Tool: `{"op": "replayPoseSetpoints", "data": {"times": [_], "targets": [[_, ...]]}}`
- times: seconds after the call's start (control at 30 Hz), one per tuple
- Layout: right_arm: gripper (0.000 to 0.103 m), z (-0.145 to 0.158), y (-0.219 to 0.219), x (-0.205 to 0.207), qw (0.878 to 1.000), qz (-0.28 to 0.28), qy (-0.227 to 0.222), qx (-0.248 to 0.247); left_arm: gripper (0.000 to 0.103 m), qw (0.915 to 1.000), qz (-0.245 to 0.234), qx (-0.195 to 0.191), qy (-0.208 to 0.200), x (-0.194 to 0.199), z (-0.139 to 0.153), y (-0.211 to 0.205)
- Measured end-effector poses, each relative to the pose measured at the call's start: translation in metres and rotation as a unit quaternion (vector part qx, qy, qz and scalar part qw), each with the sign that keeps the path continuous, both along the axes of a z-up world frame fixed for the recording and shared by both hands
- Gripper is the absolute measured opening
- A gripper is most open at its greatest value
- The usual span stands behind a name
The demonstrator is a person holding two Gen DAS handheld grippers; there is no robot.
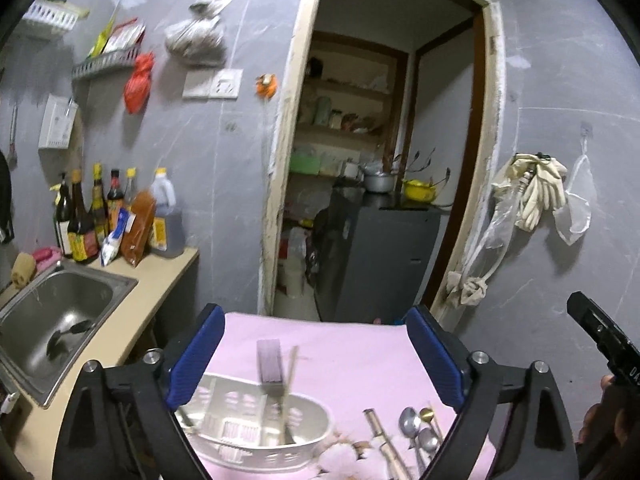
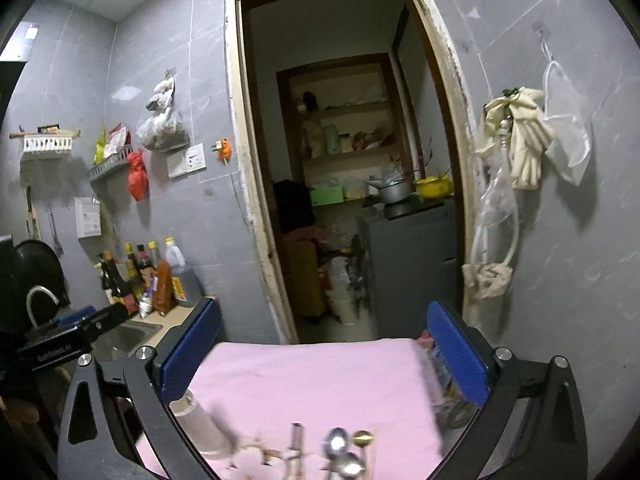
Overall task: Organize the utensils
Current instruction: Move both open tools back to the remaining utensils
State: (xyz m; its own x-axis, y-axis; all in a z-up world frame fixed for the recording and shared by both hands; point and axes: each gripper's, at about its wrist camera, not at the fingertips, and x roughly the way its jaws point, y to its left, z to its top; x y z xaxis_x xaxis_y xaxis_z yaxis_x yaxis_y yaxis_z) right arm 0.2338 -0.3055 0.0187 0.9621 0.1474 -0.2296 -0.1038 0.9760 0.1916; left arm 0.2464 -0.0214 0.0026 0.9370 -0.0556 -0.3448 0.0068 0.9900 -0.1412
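White basket (image 1: 256,432) in left view only; both grippers' fingers (image 1: 196,356) (image 2: 192,350) wide apart, empty.

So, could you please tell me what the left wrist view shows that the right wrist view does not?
Only the left wrist view shows the white basket with utensils standing in it, and the full sink with a dark ladle lying inside. Only the right wrist view shows the curved faucet and the ceiling tiles. Both show the pink cloth, the loose spoons lying on it, the bottles beside the sink, the doorway, and open, empty jaws on each gripper.
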Motion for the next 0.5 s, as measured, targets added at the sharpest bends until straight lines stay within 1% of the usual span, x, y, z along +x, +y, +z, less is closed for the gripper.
{"op": "replayPoseSetpoints", "data": {"times": [0.13,0.23,0.33,0.5], "targets": [[0.102,-0.002,-0.017,-0.001,1.0,-0.002,0.007,-0.015,0.098,0.9998,-0.005,0.011,-0.014,-0.003,-0.003,-0.026],[0.102,-0.01,-0.031,0.002,1.0,-0.002,0.019,-0.016,0.098,0.9996,-0.009,0.022,-0.016,-0.003,-0.007,-0.046],[0.102,-0.021,-0.045,0.01,0.999,0.0,0.034,-0.014,0.098,0.9993,-0.015,0.032,-0.008,-0.003,-0.016,-0.063],[0.102,-0.05,-0.064,0.027,0.998,0.006,0.064,-0.012,0.098,0.9984,-0.021,0.046,0.025,0.003,-0.04,-0.086]]}}
